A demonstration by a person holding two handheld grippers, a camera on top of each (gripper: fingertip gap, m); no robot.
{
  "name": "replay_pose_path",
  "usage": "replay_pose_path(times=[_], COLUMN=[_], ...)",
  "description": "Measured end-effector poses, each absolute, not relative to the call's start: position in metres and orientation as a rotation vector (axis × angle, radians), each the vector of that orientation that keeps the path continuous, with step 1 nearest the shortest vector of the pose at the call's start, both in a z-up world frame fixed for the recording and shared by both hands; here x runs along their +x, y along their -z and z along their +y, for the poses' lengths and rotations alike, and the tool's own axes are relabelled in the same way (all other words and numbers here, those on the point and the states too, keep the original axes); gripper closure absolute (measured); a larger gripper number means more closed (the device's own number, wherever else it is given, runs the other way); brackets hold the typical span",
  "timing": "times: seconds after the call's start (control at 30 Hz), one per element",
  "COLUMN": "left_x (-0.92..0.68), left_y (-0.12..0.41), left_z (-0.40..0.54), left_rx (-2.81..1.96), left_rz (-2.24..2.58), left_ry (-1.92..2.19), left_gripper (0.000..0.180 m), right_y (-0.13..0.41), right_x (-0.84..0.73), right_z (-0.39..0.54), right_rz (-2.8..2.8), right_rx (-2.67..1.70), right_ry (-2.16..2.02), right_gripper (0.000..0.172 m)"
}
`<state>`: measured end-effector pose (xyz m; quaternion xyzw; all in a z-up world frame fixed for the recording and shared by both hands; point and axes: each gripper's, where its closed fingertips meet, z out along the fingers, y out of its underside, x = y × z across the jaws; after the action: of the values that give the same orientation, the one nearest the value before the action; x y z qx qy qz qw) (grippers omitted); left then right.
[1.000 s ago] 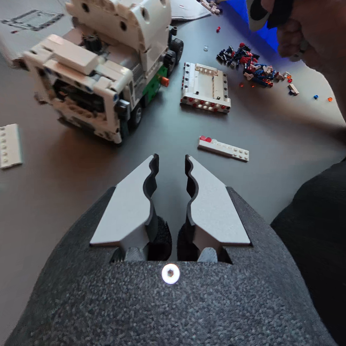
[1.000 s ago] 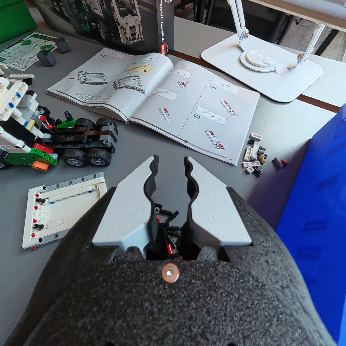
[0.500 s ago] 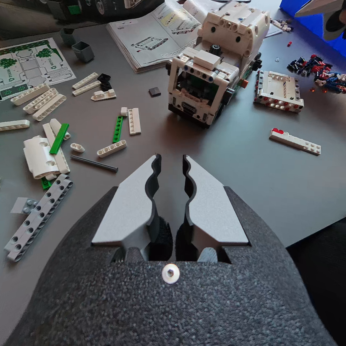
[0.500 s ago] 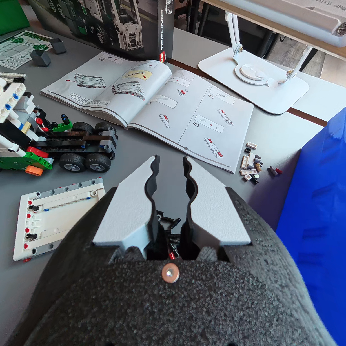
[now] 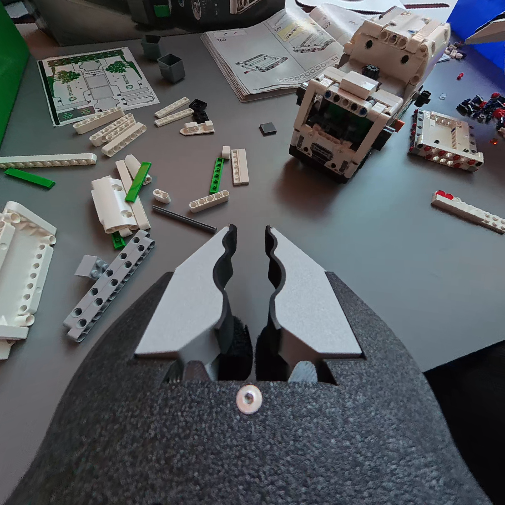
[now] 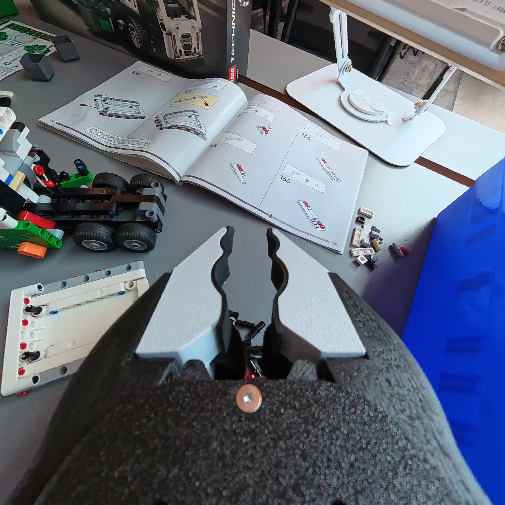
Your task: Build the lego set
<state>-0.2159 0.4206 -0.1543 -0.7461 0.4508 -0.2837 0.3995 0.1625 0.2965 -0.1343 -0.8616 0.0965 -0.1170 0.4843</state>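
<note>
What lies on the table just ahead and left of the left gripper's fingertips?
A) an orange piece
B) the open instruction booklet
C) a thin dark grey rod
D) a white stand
C: in the left wrist view the thin dark grey rod lies on the table, its end close to the left fingertip of the left gripper, whose fingers stand apart with nothing between them.

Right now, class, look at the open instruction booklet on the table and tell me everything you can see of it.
The booklet is a thick white paper manual lying open and flat on the grey table, its spine arched slightly. Its pages show printed step drawings of white panels and strips with red studs, one panel tinted yellow. A dark box stands right behind it; a white stand base lies to its right. Small loose bricks sit just off its near right corner. Neither claw touches it.
</note>
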Motion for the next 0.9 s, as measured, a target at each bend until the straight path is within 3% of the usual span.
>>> replay_pose_path(times=[0.9], left_x=[-0.21], left_y=[0.169], left_z=[0.459], left_rx=[-1.96], left_rz=[1.143], left_ry=[0.59], left_gripper=[0.162], right_y=[0.138], right_x=[0.166], right_z=[0.29], right_rz=[0.233], right_rx=[-2.115], right_ry=[0.296], right_gripper=[0.148])
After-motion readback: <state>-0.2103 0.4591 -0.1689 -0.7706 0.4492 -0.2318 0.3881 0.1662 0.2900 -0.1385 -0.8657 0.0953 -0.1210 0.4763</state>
